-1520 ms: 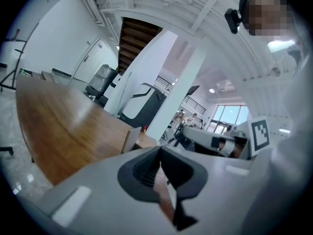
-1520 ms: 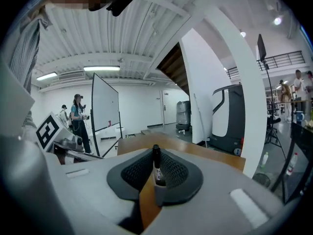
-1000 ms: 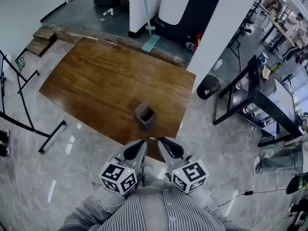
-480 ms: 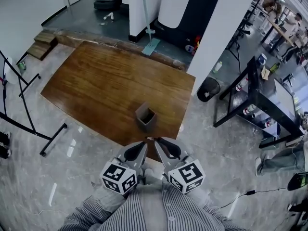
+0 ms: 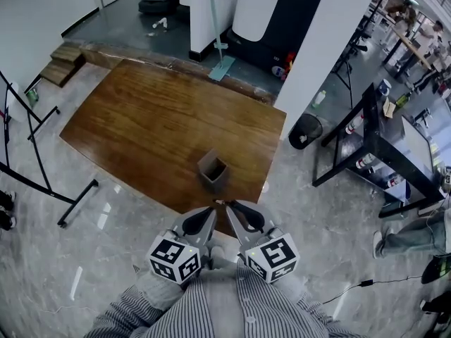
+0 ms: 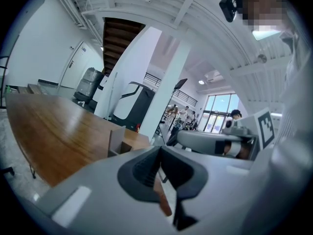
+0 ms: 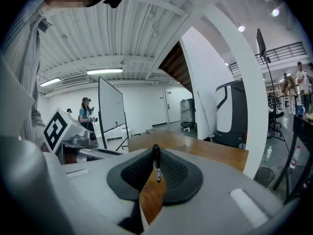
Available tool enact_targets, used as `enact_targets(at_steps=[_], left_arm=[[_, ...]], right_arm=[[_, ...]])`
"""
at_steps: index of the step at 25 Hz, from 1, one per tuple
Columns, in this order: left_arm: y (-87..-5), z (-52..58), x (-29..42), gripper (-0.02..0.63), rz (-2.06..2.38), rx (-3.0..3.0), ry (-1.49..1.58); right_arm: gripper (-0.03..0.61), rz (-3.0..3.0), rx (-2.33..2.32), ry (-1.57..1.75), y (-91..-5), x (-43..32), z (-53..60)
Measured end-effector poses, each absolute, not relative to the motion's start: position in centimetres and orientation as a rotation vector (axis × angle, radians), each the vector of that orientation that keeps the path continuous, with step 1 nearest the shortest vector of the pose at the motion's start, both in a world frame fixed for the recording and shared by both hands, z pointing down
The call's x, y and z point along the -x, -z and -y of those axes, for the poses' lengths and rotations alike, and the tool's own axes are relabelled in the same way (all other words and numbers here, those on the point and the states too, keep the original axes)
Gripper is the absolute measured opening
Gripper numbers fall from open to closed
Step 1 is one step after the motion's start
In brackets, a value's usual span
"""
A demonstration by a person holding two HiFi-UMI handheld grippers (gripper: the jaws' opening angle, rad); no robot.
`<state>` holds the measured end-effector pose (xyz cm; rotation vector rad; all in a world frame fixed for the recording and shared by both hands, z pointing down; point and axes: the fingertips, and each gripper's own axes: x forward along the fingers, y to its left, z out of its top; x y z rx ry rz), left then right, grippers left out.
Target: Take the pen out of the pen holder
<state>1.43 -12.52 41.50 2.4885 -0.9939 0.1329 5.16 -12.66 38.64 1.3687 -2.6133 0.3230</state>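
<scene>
An open-topped grey pen holder (image 5: 212, 170) stands upright near the front edge of the wooden table (image 5: 155, 118); it also appears in the left gripper view (image 6: 116, 140). Just in front of that edge and close to my body, my right gripper (image 5: 229, 205) is shut on a thin black pen (image 5: 220, 203). In the right gripper view the pen (image 7: 156, 163) stands upright between the pads at the tip (image 7: 156, 151). My left gripper (image 5: 210, 209) sits beside it with tips nearly touching; its jaws (image 6: 159, 151) are shut on nothing.
A black stand's legs (image 5: 42, 182) spread over the floor at left. A black bin (image 5: 305, 127) and a black rack (image 5: 384, 146) stand to the right of the table. A mop (image 5: 220, 55) leans at the table's far edge, beside a white pillar.
</scene>
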Motion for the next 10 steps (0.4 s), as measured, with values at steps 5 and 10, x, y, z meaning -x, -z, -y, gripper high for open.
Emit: enact_targets(at_steps=[5, 10], left_arm=[[-41.8, 12.47, -1.48, 0.008, 0.985, -2.459, -0.127], [-41.86, 12.59, -1.25, 0.008, 0.991, -2.443, -0.097]], right_arm=[[0.04, 2.607, -1.365, -0.327, -38.64, -5.21, 12.49], [0.04, 2.599, -1.345, -0.34, -39.2, -4.9, 12.24]])
